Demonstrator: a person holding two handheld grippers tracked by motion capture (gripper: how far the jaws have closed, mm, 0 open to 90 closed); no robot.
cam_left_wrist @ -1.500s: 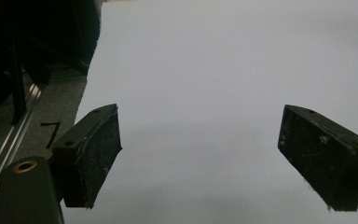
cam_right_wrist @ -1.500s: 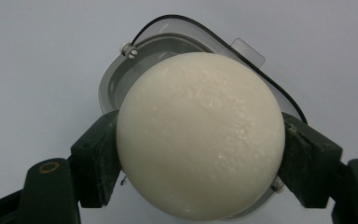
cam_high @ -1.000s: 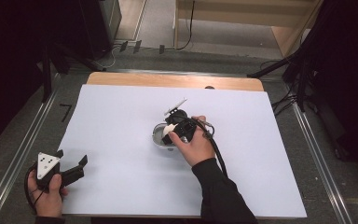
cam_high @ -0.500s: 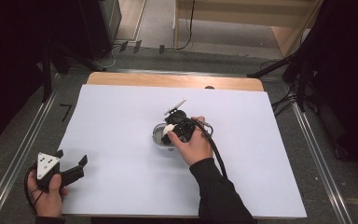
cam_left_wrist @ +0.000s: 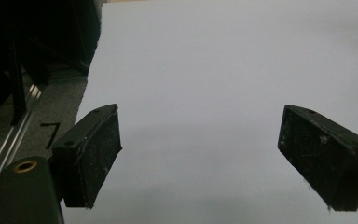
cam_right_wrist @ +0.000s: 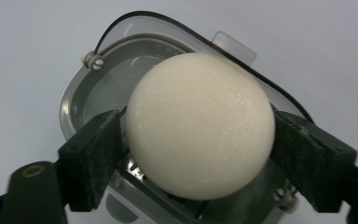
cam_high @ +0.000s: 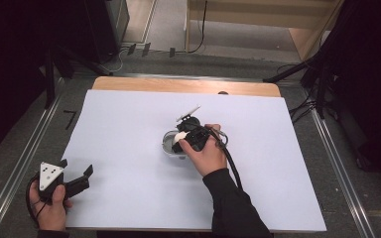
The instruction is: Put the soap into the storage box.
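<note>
A cream-white egg (cam_right_wrist: 198,126) sits between the pads of my right gripper (cam_right_wrist: 198,140), just above a small grey open container (cam_right_wrist: 74,107) with a clear rim. The jaws have just been opening, but both pads still touch the egg's sides. In the high view the right gripper (cam_high: 179,140) points down over the container (cam_high: 167,147) at the middle of the white sheet, with the egg (cam_high: 180,135) at its tip. My left gripper (cam_high: 75,167) rests at the sheet's near left corner, open and with nothing in it. Its pads (cam_left_wrist: 93,154) stand wide apart over bare sheet.
A white sheet (cam_high: 129,124) covers the wooden table (cam_high: 178,85). Metal rails (cam_high: 20,168) run along both sides over grey floor. Dark stands and cables lie beyond the far corners. A cable trails from the right gripper along the sleeve.
Neither hand has shifted. The right gripper stays over the container with the white egg at its tip, and the left gripper stays at the near left corner.
</note>
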